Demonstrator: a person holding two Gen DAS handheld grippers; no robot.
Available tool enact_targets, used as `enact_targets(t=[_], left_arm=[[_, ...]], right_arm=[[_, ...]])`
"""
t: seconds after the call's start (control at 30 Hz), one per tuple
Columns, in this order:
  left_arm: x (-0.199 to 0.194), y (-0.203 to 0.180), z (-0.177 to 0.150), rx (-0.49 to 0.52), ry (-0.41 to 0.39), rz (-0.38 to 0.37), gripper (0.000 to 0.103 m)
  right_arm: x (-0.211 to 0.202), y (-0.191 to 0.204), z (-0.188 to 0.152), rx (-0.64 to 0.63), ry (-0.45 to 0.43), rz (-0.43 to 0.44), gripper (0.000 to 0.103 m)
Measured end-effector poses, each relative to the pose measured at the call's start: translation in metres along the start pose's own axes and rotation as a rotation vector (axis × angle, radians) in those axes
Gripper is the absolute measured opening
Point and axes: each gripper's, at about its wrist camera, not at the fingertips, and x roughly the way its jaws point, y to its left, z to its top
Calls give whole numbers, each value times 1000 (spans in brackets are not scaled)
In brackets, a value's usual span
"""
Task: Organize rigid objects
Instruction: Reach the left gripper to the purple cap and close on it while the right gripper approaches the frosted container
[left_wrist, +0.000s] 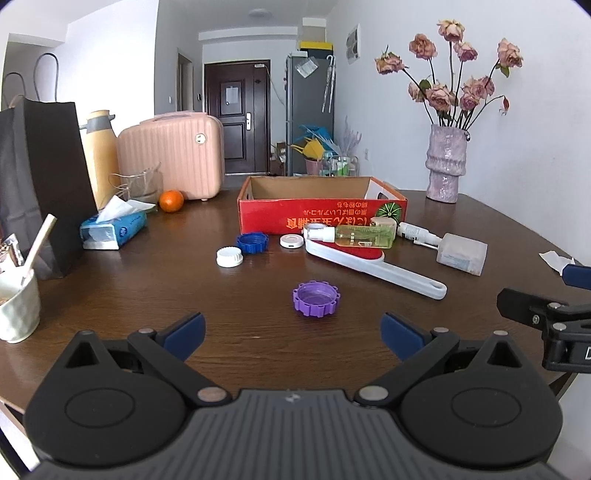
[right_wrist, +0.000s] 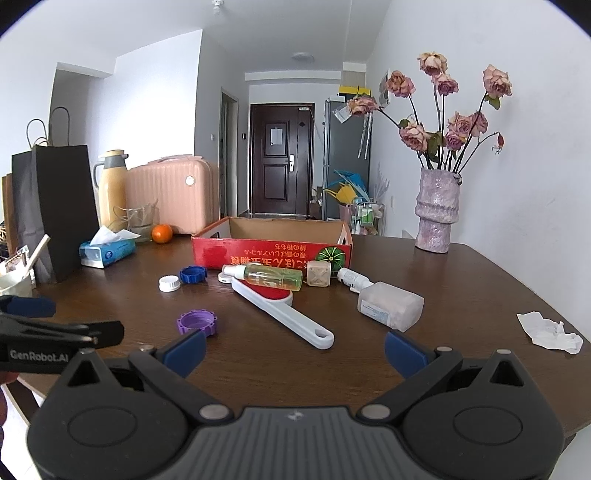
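Both claws spread wide and holding nothing: left claw (left_wrist: 291, 334) hovering low over the dark wood counter (left_wrist: 258, 354), right claw (right_wrist: 293, 349) same deal a bit further right. Purple cap (left_wrist: 316, 298) sitting open side up on the counter just ahead of the left claw's blue fingertips (left_wrist: 184, 334), roughly centered between them, not touching. Further back, white cap (left_wrist: 229, 257) and blue cap (left_wrist: 252, 243) side by side, then a small round white case (left_wrist: 291, 241) next to those. Long white brush with a red pad (left_wrist: 373, 267) lying diagonally, handle end toward the claws, and a clear bottle of yellowish liquid (left_wrist: 354, 235) resting across its pad end. Small beige cube (right_wrist: 319, 273) and a white tube (right_wrist: 352, 278) just right of the bottle, frosted bottle (right_wrist: 391, 306) on its side beyond that. Open red cardboard box (left_wrist: 321, 208) right behind the whole bunch, looks empty from this angle. Tissue pack (left_wrist: 112, 230), orange (left_wrist: 171, 201), pink case (left_wrist: 173, 155) off to the left, vase of dried roses (left_wrist: 445, 162) back right, crumpled paper (right_wrist: 550, 330) near the right edge.
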Motion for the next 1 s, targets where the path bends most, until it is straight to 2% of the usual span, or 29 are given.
enact_targets(t=[1.0], left_arm=[[108,-5,21,1,167,12,103]], right_arm=[[97,-22,15,46,92,36,103]])
